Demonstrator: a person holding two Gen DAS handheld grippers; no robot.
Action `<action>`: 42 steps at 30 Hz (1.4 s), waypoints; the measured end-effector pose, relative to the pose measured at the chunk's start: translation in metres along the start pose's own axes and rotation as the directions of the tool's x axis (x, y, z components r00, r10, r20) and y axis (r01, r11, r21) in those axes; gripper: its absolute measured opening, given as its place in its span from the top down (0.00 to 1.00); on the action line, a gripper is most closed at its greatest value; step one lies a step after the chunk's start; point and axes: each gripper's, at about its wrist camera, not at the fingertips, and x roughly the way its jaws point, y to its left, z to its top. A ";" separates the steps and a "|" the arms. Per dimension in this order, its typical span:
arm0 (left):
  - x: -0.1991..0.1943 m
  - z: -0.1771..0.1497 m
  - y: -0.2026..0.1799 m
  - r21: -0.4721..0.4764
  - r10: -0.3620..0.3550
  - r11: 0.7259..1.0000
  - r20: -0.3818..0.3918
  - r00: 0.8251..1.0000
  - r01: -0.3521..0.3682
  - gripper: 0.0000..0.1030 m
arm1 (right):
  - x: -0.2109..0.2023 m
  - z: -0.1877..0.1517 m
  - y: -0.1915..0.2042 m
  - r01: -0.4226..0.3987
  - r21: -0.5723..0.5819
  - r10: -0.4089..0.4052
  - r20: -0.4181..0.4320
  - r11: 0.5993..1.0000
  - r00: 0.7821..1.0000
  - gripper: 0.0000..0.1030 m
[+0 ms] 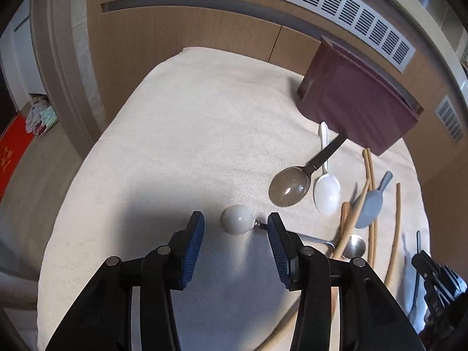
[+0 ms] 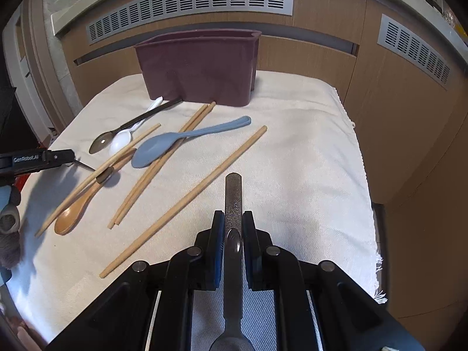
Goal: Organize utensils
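Note:
A maroon utensil holder (image 2: pixel 199 67) stands at the back of the cloth-covered table; it also shows in the left wrist view (image 1: pixel 356 99). My right gripper (image 2: pixel 233 219) is shut on a dark metal spoon (image 2: pixel 233 196), handle pointing forward. My left gripper (image 1: pixel 235 222) is open, its jaws either side of a white ball-ended metal spoon (image 1: pixel 237 219) on the cloth. A blue spoon (image 2: pixel 163 146), white spoon (image 2: pixel 121 142), clear grey spoon (image 2: pixel 101 143), wooden spoon (image 2: pixel 76 207) and several chopsticks (image 2: pixel 187 199) lie loose.
The cream cloth (image 2: pixel 307 161) covers the table, with a frayed edge at right. Wooden cabinets with vent grilles (image 2: pixel 190 3) stand behind. The left gripper's body (image 2: pixel 35 161) shows at the left edge of the right wrist view.

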 end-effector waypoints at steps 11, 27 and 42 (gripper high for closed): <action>-0.017 -0.009 -0.016 0.112 -0.032 0.994 0.126 0.992 0.018 0.78 | 0.003 -0.001 0.004 0.000 -0.007 0.000 -0.002 1.000 1.000 0.88; -0.117 -0.008 -0.043 0.292 -0.080 0.955 0.417 0.905 -0.050 0.79 | -0.002 0.003 0.003 -0.039 0.005 0.039 -0.011 0.999 0.999 0.76; -0.138 -0.015 -0.055 0.386 -0.087 0.916 0.455 0.886 -0.108 0.79 | -0.026 0.010 0.004 -0.034 -0.004 0.035 0.064 0.999 0.997 0.89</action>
